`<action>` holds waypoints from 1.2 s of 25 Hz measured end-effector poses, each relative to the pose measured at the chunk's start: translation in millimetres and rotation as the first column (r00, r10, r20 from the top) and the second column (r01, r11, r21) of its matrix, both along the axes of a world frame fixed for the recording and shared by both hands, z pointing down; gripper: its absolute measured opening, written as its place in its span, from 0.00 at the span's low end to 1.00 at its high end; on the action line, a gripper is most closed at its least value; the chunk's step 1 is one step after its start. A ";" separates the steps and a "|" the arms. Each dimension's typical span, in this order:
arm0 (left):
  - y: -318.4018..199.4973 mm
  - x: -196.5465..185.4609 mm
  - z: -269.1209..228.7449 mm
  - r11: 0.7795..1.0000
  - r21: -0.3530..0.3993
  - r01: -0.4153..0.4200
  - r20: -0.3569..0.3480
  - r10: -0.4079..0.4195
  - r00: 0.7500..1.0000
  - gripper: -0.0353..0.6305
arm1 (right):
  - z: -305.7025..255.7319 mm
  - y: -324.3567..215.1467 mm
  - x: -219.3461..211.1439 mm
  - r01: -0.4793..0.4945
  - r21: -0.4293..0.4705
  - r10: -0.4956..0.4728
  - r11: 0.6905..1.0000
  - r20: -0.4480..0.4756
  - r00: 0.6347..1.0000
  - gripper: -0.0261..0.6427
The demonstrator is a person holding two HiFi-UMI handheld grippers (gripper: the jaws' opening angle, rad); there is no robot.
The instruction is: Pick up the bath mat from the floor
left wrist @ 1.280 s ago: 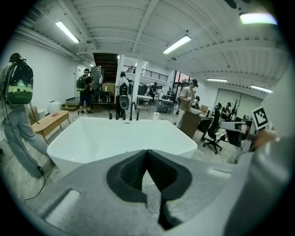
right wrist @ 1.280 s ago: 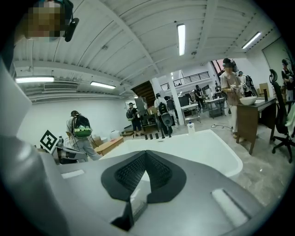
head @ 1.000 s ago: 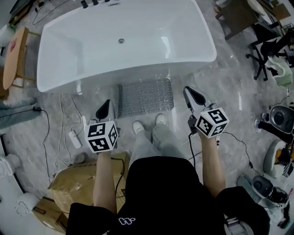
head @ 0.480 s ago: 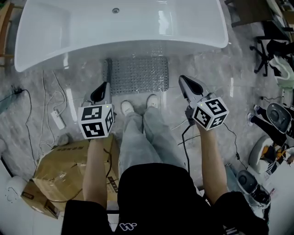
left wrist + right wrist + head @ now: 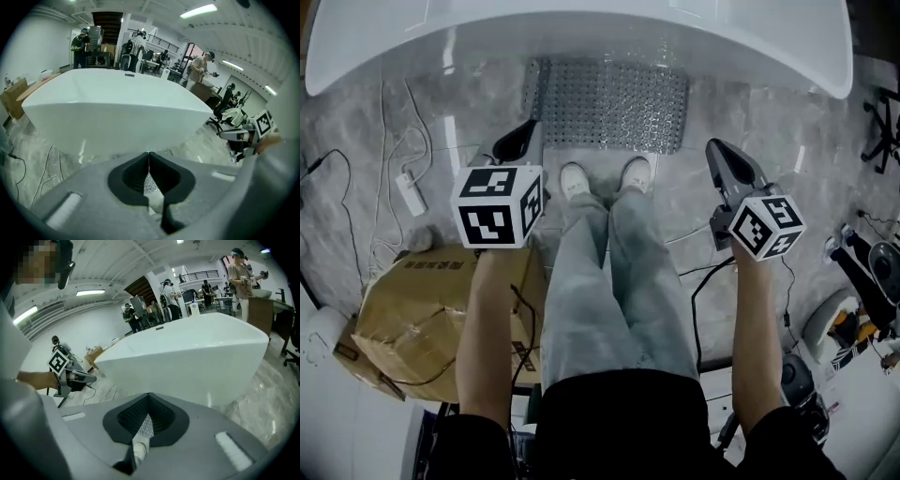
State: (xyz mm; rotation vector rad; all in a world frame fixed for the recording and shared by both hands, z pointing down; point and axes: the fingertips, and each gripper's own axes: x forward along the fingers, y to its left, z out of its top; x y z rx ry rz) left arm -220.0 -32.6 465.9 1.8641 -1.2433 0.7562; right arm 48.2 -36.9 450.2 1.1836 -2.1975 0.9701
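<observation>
The bath mat (image 5: 609, 103), grey and covered in small studs, lies flat on the marbled floor (image 5: 741, 103). It is ahead of both sets of fingers and mostly in the space between them. Its far edge runs under the overhang of the white bathtub (image 5: 581, 33), which fills the area beyond the tips in all three views.

The left gripper (image 5: 528, 125) has its fingers pressed together with nothing between them. In the head view the tips sit over the mat's left edge, but whether they touch it cannot be told. The right gripper (image 5: 718, 144) also has its fingers pressed together and holds nothing. Its tips are just off the mat's near right corner, over bare floor.

In each gripper view a dotted sliver shows through the slot behind the closed tips. This is probably the mat's surface, though the strip is too narrow to be sure.

Behind the fingertips and between the two grippers are the person's white shoes (image 5: 575, 180), toes at the mat's near edge. Out beyond the left fingers, a white power strip (image 5: 410, 195) and thin cables (image 5: 366, 216) lie on the floor. A cardboard box (image 5: 412, 314) sits back beside the left forearm. A dark cable (image 5: 698, 291) trails under the right forearm.
</observation>
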 end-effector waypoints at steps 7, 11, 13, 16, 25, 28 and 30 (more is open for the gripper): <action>0.4 3.5 98.9 0.995 -0.099 -0.017 0.005 0.018 1.000 0.23 | 92.5 2.4 5.5 -0.027 -0.060 0.030 0.998 0.054 0.998 0.09; 6.4 6.5 146.7 0.988 -0.156 -0.020 0.028 0.024 0.999 0.27 | 132.3 2.6 20.6 -0.039 -0.093 0.046 0.995 0.076 0.996 0.20; 7.6 5.9 174.8 0.982 -0.187 -0.034 0.043 0.043 0.998 0.30 | 156.2 -1.8 27.6 -0.046 -0.101 0.054 0.994 0.085 0.995 0.24; 9.5 4.9 215.2 0.974 -0.224 -0.043 0.054 0.057 0.997 0.38 | 195.1 -4.9 35.7 -0.025 -0.109 0.035 0.994 0.084 0.996 0.32; 19.0 7.8 334.8 0.953 -0.299 -0.053 0.031 0.066 0.997 0.59 | 328.0 5.8 44.4 -0.054 -0.198 0.067 0.979 0.060 0.996 0.39; 19.0 0.5 368.2 0.953 -0.291 -0.089 0.091 0.120 0.989 0.61 | 367.0 16.5 43.6 -0.016 -0.241 0.026 0.970 0.035 0.999 0.44; 17.1 -7.8 390.1 0.950 -0.284 -0.132 0.151 0.181 0.972 0.61 | 390.7 25.1 40.8 0.040 -0.276 -0.037 0.960 0.014 0.999 0.52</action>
